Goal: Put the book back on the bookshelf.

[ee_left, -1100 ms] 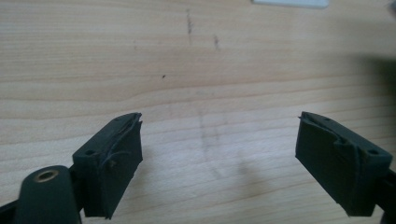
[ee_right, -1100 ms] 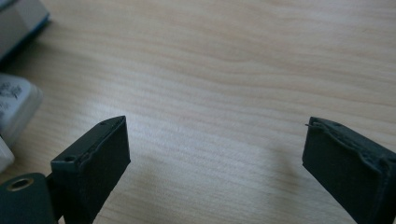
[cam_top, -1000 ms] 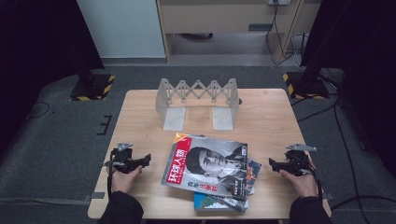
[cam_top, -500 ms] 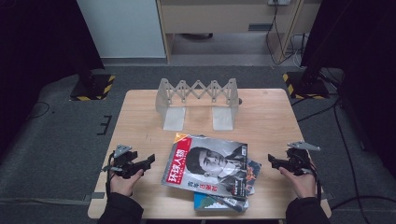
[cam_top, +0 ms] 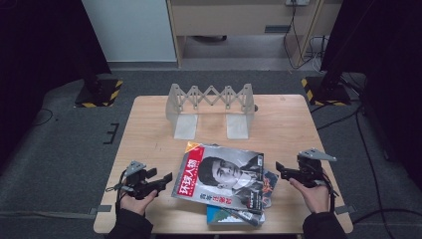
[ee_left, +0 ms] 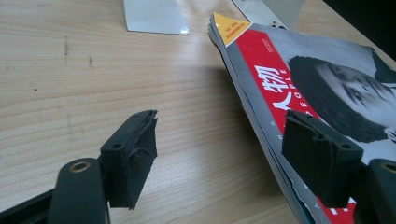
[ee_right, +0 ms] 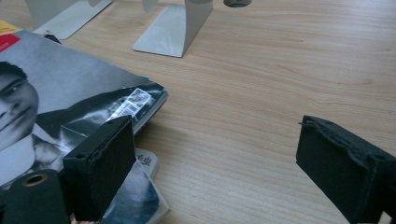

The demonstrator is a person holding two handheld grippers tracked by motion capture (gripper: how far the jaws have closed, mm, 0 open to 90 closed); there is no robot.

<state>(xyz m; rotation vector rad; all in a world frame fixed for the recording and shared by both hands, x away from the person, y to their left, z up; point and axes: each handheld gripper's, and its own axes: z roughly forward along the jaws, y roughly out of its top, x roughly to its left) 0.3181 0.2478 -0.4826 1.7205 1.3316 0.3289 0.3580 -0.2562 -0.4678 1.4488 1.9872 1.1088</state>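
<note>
A stack of magazines (cam_top: 221,174) lies near the table's front edge; the top one has a red and grey cover with a portrait. My left gripper (cam_top: 166,178) is at the stack's left edge, held low and pointing at it. Its jaws have just been closing but stand apart, and in the left gripper view (ee_left: 219,144) the magazine's edge (ee_left: 261,116) runs ahead between them, untouched. My right gripper (cam_top: 279,170) hovers open at the stack's right side. In the right gripper view (ee_right: 210,161) the cover's corner (ee_right: 140,100) lies by one jaw, with bare wood between the jaws.
A grey extendable bookend rack (cam_top: 211,102) stands at the back middle of the wooden table (cam_top: 293,124), its two flat bases (ee_right: 175,28) pointing toward me. Dark floor, cables and striped stand feet (cam_top: 102,94) surround the table.
My left gripper has slid right toward the magazines and its jaws have narrowed a little. My right gripper has lifted slightly and edged left toward the stack.
</note>
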